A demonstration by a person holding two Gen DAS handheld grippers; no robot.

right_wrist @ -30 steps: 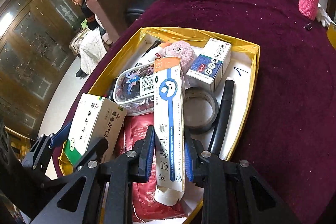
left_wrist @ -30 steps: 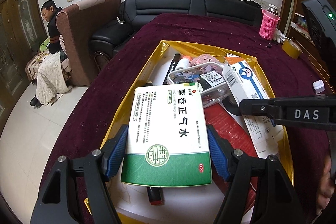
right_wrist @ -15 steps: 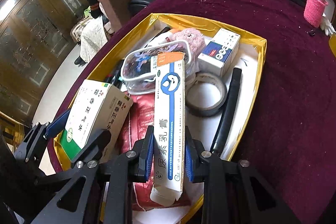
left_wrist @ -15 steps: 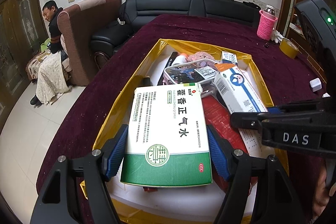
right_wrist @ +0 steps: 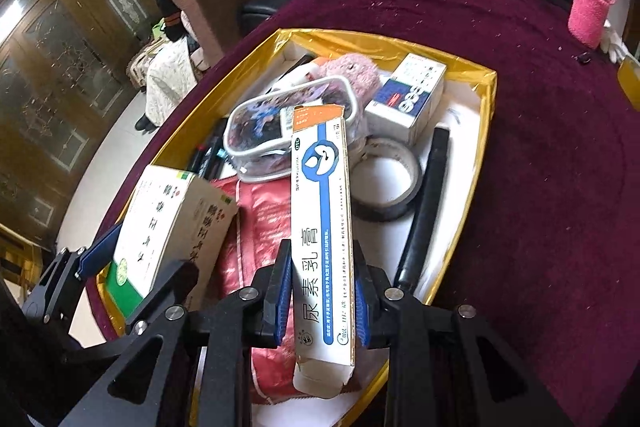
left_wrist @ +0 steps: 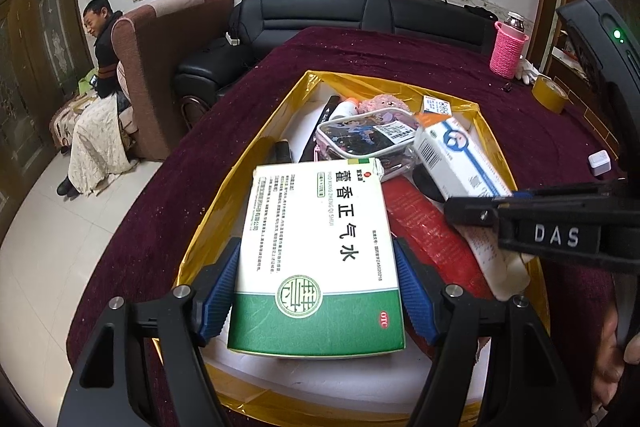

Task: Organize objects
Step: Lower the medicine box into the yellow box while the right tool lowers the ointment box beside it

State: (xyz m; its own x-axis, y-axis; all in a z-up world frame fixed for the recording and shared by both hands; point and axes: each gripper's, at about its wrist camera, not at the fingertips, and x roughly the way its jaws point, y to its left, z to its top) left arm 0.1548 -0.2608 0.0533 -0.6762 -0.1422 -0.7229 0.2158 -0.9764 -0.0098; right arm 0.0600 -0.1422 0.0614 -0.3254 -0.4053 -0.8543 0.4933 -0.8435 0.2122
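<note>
Above the near end of the gold-walled tray [left_wrist: 224, 211], in the left wrist view, the left gripper [left_wrist: 316, 291] is clamping the green-and-white medicine box [left_wrist: 320, 247] between its blue pads, over a red packet [left_wrist: 432, 231]. In the right wrist view, the right gripper [right_wrist: 322, 299] is squeezing the long blue-and-white ointment box [right_wrist: 322, 211] above the tray's middle, with a tape roll [right_wrist: 386, 183] lying just beside it.

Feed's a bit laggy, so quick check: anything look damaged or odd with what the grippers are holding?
Yes: the long cream box held in the right gripper has its near end flap open and crumpled. The green-and-white medicine box in the left gripper looks intact.
</note>
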